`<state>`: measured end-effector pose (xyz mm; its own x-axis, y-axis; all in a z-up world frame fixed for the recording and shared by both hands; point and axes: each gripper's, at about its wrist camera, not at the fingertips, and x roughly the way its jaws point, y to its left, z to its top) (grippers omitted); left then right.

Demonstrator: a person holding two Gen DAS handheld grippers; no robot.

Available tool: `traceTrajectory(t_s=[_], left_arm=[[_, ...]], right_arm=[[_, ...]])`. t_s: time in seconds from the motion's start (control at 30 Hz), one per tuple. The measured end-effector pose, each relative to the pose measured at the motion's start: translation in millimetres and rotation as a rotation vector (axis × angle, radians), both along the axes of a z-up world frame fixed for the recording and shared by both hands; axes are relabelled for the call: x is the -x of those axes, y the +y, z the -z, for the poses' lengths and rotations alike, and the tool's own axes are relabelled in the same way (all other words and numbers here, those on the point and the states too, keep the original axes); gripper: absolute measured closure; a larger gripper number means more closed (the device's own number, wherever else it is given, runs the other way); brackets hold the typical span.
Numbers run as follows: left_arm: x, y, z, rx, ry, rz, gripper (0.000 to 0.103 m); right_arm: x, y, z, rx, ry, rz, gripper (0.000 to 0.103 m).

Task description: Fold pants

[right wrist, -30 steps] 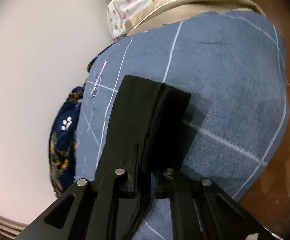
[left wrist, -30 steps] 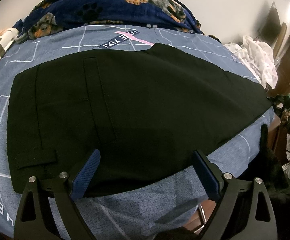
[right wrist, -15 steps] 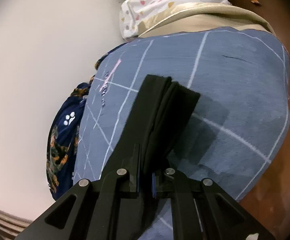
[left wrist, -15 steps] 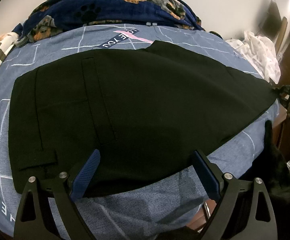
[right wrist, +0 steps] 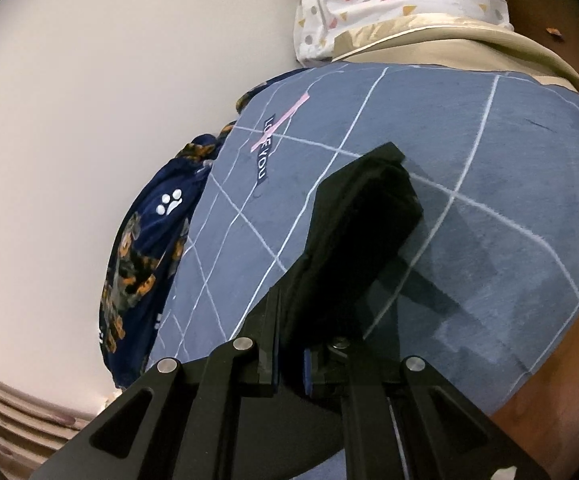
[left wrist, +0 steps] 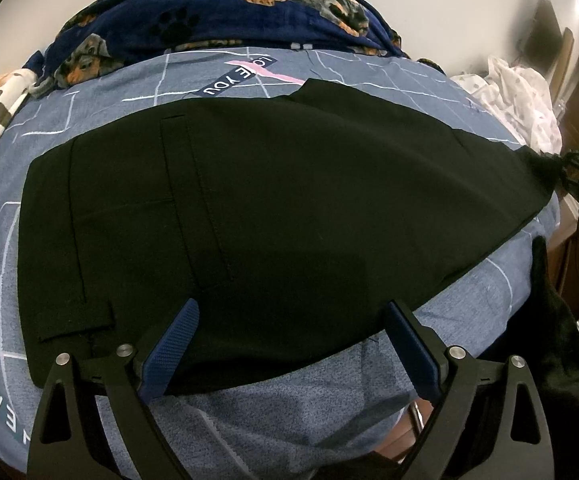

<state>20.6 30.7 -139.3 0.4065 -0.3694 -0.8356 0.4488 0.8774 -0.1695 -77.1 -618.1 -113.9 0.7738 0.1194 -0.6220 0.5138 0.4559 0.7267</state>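
**Black trousers on printed bedsheet, hem end lifted**

Writing: the blue-grey bedsheet with white grid lines [left wrist: 297, 384] carries a dark strip printed "LOVE YOU" [left wrist: 236, 78], crossed by a pink bar, just beyond the far edge of the trousers. More white lettering at the sheet's near left corner is cut off; it appears to read "EAR", though the fisheye edge leaves this uncertain.

Item: black woven dress trousers [left wrist: 273, 208], folded lengthwise, laid flat across the sheet. Waistband end lies to the left, with a stitched belt loop, a vertical pocket seam and a small flap visible. The leg narrows toward the right.

Left gripper [left wrist: 289, 352]: black frame, blue ribbed pads, jaws spread wide, poised over the near edge of the trousers, gripping nothing.

Right gripper [right wrist: 289, 364]: jaws nearly together, pinching the layered hem end of the trousers, which stands raised off the sheet and casts a shadow on it.

Beyond the trousers: a navy fleece blanket with dog and paw print [left wrist: 225, 12]; a white spotted cloth bundle [right wrist: 393, 4].
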Motion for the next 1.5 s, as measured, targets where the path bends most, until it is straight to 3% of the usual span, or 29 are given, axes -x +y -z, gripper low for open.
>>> traceTrajectory(t_s=[0.63,0.9,1.03,1.23,1.5], left_arm=[[1,-1,0,-0.004,-0.001,0.0,0.009],[1,-2,1,-0.01,-0.002,0.002,0.009],[1,-2,1,-0.01,-0.002,0.002,0.009],[1,-3,1,-0.011,-0.002,0.003,0.008],[1,-3,0,-0.01,-0.001,0.007,0.008]], right_arm=[[13,-8,4,-0.025,-0.008,0.056,0.094],[5,2,-6,-0.001,-0.009,0.03,0.094],[-10,29,-25,0.052,-0.028,-0.051,0.094],[-48,113,-49,0.14,-0.05,-0.291,0.094],[-76,212,-21,0.216,0.051,-0.521,0.094]])
